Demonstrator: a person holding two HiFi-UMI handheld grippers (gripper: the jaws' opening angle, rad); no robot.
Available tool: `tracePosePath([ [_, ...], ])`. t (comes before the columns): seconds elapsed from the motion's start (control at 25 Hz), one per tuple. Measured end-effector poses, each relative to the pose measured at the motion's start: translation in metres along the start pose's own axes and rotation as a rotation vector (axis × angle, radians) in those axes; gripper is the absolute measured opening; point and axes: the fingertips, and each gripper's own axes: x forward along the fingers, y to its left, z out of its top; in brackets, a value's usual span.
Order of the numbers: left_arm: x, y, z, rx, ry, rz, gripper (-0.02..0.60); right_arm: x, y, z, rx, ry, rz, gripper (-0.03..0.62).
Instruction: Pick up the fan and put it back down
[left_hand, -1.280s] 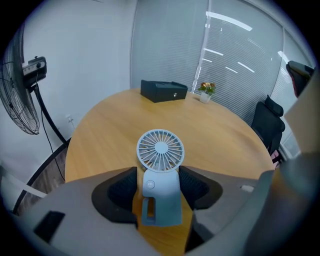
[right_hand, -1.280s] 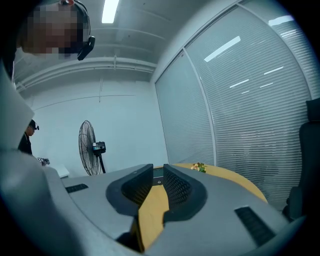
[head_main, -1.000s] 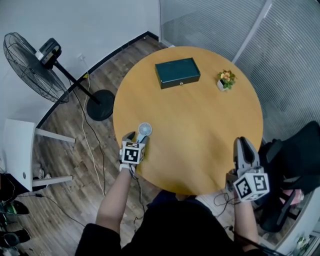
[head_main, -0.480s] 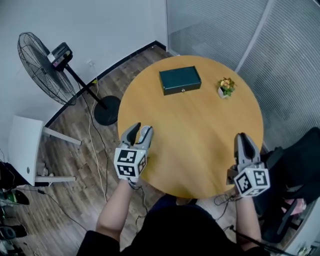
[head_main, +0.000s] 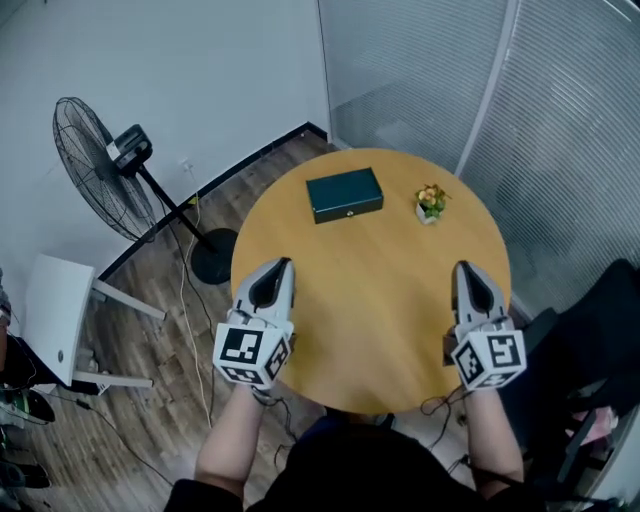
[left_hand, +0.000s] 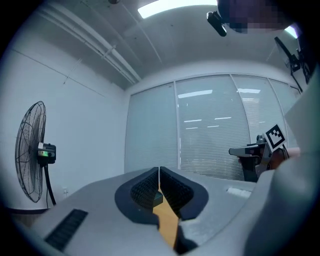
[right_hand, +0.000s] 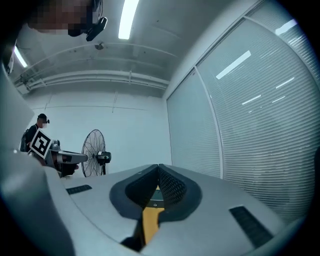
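Observation:
No small fan shows in any view now; the spot on the round wooden table (head_main: 390, 300) where one stood lies under my raised left gripper (head_main: 278, 268). That gripper is held level above the table's left edge, jaws shut with nothing between them (left_hand: 159, 177). My right gripper (head_main: 465, 272) hovers over the table's right side, also shut and empty (right_hand: 158, 175). A tall black pedestal fan (head_main: 95, 170) stands on the floor to the left, also seen in the left gripper view (left_hand: 32, 150) and the right gripper view (right_hand: 95, 152).
A dark green box (head_main: 344, 194) and a small potted plant (head_main: 431, 201) sit at the far side of the table. A white stool (head_main: 60, 315) and cables lie on the wooden floor at left, a black chair (head_main: 590, 330) at right. Glass walls with blinds stand behind.
A small white fan stood on the table by the left gripper; that gripper has risen, closed and now covers the spot. The right gripper lifted slightly and closed.

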Motion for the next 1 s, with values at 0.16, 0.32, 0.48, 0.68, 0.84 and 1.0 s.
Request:
tracePosePath([
  [0.16, -0.012, -0.016, 0.029, -0.031, -0.055, -0.004, 0.011, -0.004, 0.005, 0.023, -0.024, -0.049, 0.034, 0.005],
  [0.32, -0.025, -0.028, 0.054, -0.036, -0.118, 0.007, 0.008, -0.008, 0.005, 0.039, -0.034, -0.085, 0.063, 0.003],
  [0.48, -0.037, -0.038, 0.074, -0.021, -0.156, 0.023, 0.009, -0.016, 0.005, 0.053, -0.05, -0.113, 0.079, 0.003],
  [0.68, -0.045, -0.046, 0.083, -0.027, -0.178, 0.036, 0.009, -0.021, 0.006, 0.065, -0.069, -0.137, 0.099, 0.003],
  [0.84, -0.045, -0.049, 0.078, -0.038, -0.171, 0.051, 0.009, -0.022, 0.007, 0.065, -0.088, -0.137, 0.12, 0.003],
  [1.0, -0.043, -0.054, 0.073, -0.033, -0.162, 0.049, 0.009, -0.024, 0.005, 0.063, -0.106, -0.133, 0.125, 0.003],
])
